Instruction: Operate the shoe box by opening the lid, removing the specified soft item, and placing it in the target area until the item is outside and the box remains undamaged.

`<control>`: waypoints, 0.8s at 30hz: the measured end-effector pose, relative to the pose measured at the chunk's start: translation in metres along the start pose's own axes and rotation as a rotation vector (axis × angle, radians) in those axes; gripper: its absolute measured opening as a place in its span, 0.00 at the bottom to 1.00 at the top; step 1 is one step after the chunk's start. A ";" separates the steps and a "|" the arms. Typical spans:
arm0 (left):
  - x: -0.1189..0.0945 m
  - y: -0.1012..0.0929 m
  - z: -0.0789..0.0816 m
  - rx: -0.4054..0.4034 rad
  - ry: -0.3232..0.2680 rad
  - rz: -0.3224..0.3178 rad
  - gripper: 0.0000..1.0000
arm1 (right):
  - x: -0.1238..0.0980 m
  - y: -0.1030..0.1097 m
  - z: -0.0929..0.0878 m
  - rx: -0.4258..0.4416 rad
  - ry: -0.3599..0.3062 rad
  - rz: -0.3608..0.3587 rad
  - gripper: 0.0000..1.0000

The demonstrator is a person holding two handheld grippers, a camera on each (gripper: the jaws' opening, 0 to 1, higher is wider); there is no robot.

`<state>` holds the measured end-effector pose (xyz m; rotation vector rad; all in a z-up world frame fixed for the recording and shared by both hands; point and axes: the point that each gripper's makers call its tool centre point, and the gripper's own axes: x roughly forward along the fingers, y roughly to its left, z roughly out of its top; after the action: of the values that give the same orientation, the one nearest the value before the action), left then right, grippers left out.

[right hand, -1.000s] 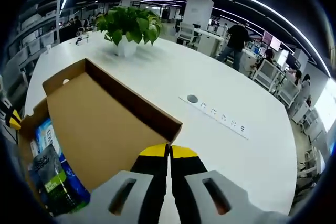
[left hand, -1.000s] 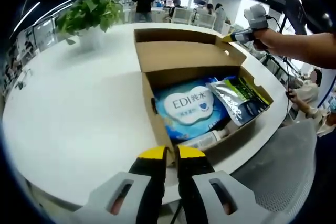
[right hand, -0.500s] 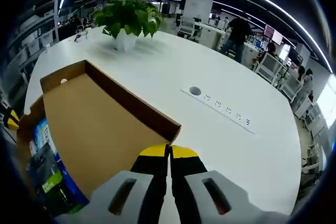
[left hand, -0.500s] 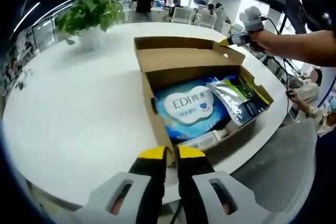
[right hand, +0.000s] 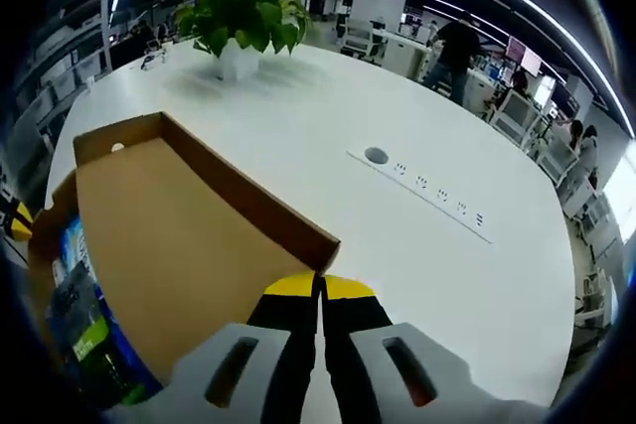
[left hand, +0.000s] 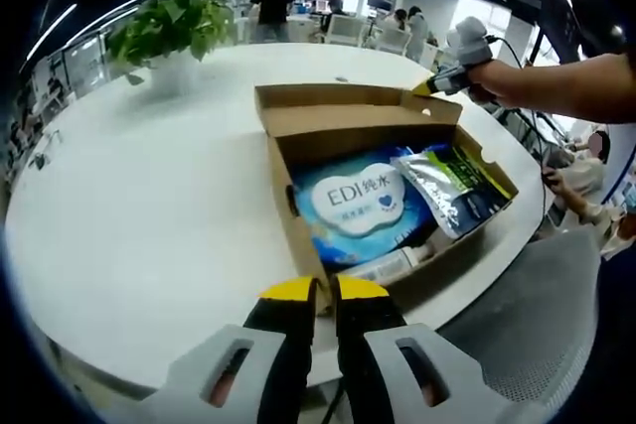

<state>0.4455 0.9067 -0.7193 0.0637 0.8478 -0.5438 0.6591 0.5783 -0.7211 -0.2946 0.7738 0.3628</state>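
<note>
Two grippers work one brown cardboard shoe box [left hand: 397, 245] on a round white desk [left hand: 149, 206]. At the far left of the desk stands a leafy green plant in a white pot [left hand: 171, 32]. The left gripper [left hand: 325, 290] has its yellow-tipped jaws clenched on the near corner of the box wall. The box is open, its hinged lid [left hand: 348, 111] tipped back beyond the body. Inside lie a blue and white soft wipes pack [left hand: 360, 201], a silver and green foil pouch [left hand: 452, 186] just to its right, overlapping its edge, and a pale tube [left hand: 388, 265] along the near wall. Further right, the right gripper [left hand: 425, 86], held by a person's hand [left hand: 487, 71], grips the lid's far corner. In the right gripper view, that gripper [right hand: 320, 287] is pinched on the lid's rim [right hand: 248, 206], with a white power strip [right hand: 437, 208] on the desk beyond.
</note>
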 end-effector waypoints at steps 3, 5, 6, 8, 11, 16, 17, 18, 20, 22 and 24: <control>0.000 0.000 0.000 0.001 0.001 0.000 0.04 | 0.003 0.001 -0.003 0.001 0.011 0.003 0.00; 0.000 0.000 0.000 0.001 0.001 0.000 0.04 | 0.003 0.002 -0.004 0.000 0.018 0.004 0.00; 0.000 0.000 0.000 0.000 0.002 -0.001 0.04 | 0.004 0.002 -0.005 0.001 0.021 0.004 0.00; 0.000 0.000 0.000 0.002 0.003 -0.001 0.04 | 0.005 0.003 -0.006 0.005 0.025 0.005 0.00; 0.000 0.000 0.000 -0.001 0.002 -0.001 0.04 | 0.005 0.004 -0.008 0.008 0.031 0.006 0.00; 0.000 0.000 0.000 -0.005 0.001 0.000 0.04 | 0.010 0.002 -0.011 0.030 0.045 0.013 0.00; 0.000 0.000 0.000 -0.006 0.000 0.000 0.04 | 0.010 0.002 -0.011 0.035 0.046 0.016 0.00; 0.000 0.000 0.000 -0.009 0.000 0.000 0.04 | 0.011 0.002 -0.012 0.048 0.049 0.020 0.00; 0.000 0.000 0.000 -0.014 -0.002 0.000 0.04 | 0.010 0.002 -0.014 0.072 0.053 0.028 0.00; 0.000 0.000 0.000 -0.018 -0.004 0.000 0.04 | 0.010 0.002 -0.014 0.079 0.057 0.032 0.00; 0.000 0.000 0.000 -0.024 -0.007 0.001 0.04 | 0.010 0.003 -0.012 0.069 0.043 0.033 0.00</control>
<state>0.4454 0.9069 -0.7191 0.0398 0.8473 -0.5328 0.6573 0.5782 -0.7367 -0.2257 0.8327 0.3606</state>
